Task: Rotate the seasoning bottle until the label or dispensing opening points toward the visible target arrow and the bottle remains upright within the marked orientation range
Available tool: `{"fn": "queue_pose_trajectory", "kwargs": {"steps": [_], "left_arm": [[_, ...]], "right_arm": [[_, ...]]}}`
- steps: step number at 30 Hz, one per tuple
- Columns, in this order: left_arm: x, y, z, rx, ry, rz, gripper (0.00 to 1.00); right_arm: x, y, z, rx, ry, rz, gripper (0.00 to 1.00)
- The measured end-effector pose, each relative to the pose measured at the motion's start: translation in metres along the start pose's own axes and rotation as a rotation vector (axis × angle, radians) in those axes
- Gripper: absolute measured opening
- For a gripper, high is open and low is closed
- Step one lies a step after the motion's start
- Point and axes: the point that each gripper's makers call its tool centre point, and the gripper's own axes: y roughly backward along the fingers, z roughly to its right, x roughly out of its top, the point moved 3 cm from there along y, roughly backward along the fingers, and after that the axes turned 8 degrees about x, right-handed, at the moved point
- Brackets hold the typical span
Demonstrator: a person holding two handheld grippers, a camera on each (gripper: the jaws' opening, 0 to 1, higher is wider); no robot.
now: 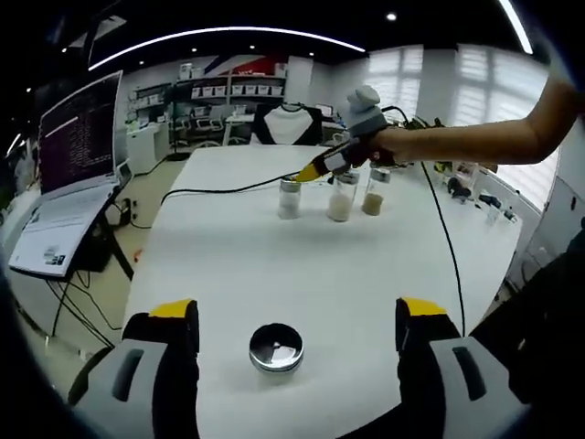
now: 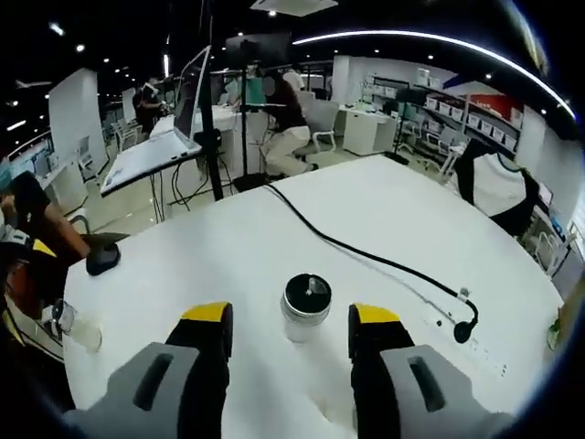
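Note:
A small seasoning bottle with a shiny silver cap (image 1: 276, 347) stands upright on the white table (image 1: 256, 265), between the yellow-tipped jaws of my left gripper (image 1: 297, 309). The jaws are open and wide of it on both sides. Three more bottles stand in a row further off: the left one (image 1: 290, 197), the middle one (image 1: 342, 198) and the right one (image 1: 373, 192). My right gripper (image 1: 309, 172), held by a hand, reaches to the left one. In the right gripper view that dark-lidded bottle (image 2: 305, 309) stands upright just ahead of my open right gripper (image 2: 290, 315), untouched.
A black cable (image 2: 366, 256) crosses the table and ends near its right edge. A black mouse (image 2: 102, 259) lies at the left. A laptop (image 1: 64, 174) stands on a stand beside the table. People sit at desks behind (image 2: 283, 119). A chair (image 1: 290, 123) is at the table's far end.

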Motion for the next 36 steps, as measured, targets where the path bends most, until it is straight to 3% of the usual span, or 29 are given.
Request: {"fn": "queue_pose_trajectory", "kwargs": {"steps": [1,6,14,22,23,31,36], "left_arm": [[0.000,0.000,-0.001,0.002,0.000,0.000,0.94],[-0.002,0.002,-0.005,0.008,0.004,-0.007,0.94],[-0.005,0.001,-0.011,0.012,0.007,-0.027,0.94],[-0.005,0.004,-0.017,0.022,0.008,-0.028,0.93],[-0.006,0.004,-0.017,0.023,0.008,-0.028,0.93],[-0.009,0.007,-0.017,0.021,0.005,-0.037,0.93],[-0.007,0.009,-0.015,0.021,-0.001,-0.029,0.93]], "right_arm": [[0.000,-0.011,0.012,-0.006,0.000,-0.003,0.49],[-0.001,-0.026,0.022,-0.028,-0.022,-0.011,0.42],[-0.006,-0.036,0.020,-0.035,-0.047,-0.039,0.41],[-0.010,-0.048,0.028,-0.040,-0.112,-0.044,0.33],[-0.009,-0.048,0.028,-0.036,-0.111,-0.041,0.29],[-0.010,-0.047,0.024,-0.035,-0.075,-0.057,0.29],[-0.014,-0.040,0.009,-0.019,0.008,-0.075,0.28]]}}
